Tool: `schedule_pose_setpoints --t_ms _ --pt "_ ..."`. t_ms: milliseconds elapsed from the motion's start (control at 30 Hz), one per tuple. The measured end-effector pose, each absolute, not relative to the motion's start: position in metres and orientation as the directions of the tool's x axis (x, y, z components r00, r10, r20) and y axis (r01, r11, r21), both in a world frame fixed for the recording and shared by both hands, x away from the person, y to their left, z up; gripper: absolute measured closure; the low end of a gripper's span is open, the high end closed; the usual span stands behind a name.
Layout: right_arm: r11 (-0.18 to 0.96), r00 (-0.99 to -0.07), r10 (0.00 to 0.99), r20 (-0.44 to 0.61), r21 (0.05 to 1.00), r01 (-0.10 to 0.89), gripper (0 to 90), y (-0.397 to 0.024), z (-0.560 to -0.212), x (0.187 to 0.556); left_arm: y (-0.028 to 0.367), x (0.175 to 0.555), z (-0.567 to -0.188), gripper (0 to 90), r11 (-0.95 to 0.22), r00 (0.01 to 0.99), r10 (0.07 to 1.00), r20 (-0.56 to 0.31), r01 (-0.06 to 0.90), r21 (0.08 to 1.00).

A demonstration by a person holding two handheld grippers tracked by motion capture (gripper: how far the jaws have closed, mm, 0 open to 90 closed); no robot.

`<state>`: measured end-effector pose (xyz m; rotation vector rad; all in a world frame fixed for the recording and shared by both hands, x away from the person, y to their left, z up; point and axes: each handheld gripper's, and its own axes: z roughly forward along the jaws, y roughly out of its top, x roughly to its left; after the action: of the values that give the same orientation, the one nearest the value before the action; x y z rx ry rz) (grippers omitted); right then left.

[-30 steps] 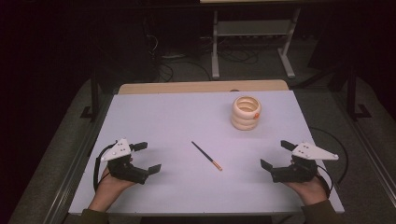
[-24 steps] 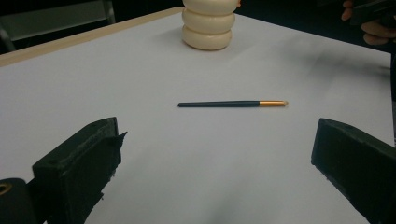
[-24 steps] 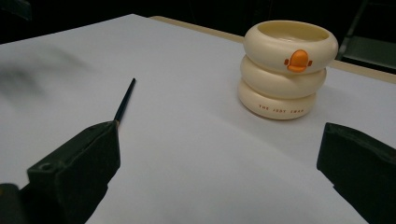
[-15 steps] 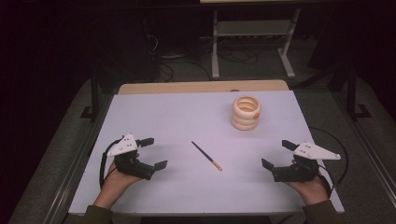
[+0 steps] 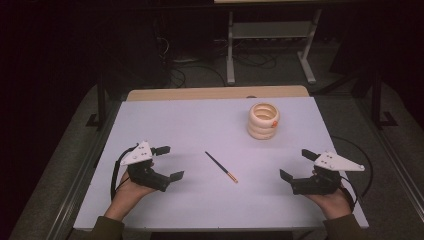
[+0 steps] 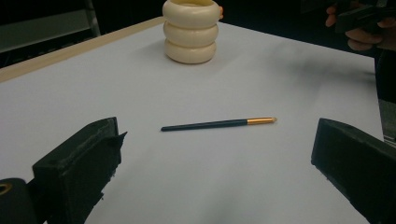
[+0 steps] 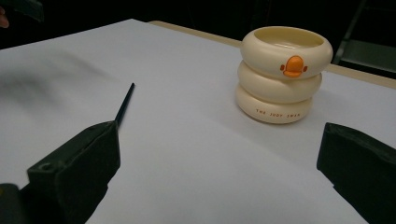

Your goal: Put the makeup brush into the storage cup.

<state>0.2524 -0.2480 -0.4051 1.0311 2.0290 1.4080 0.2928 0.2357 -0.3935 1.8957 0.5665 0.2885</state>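
With both the left gripper [image 5: 167,162] and the right gripper [image 5: 297,164] spread apart and empty, the brush [image 5: 221,166] lies flat mid-desk [image 5: 190,125] between them; apparently light, stiff and thin, it should be pinched across its dark handle.

Brush [image 7: 124,105] near end hidden behind right hand-held gripper [image 7: 219,177] jaw; holder [image 7: 284,74] lettering too small.

Lying on white counter [image 6: 261,177] between spread black jaws: slim dark brush [image 6: 218,123]; cream ringed holder [image 6: 191,30] beyond.
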Motion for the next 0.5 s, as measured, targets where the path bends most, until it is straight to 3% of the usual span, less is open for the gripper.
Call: schedule_pose_setpoints --t_ms 500 --pt "0.200 -0.615 0.788 0.040 0.927 0.317 0.0 -0.2466 -0.4056 0.2536 0.2256 0.3007 -0.3927 1.2 -0.301 0.866 0.496 -0.069 0.246 0.921"
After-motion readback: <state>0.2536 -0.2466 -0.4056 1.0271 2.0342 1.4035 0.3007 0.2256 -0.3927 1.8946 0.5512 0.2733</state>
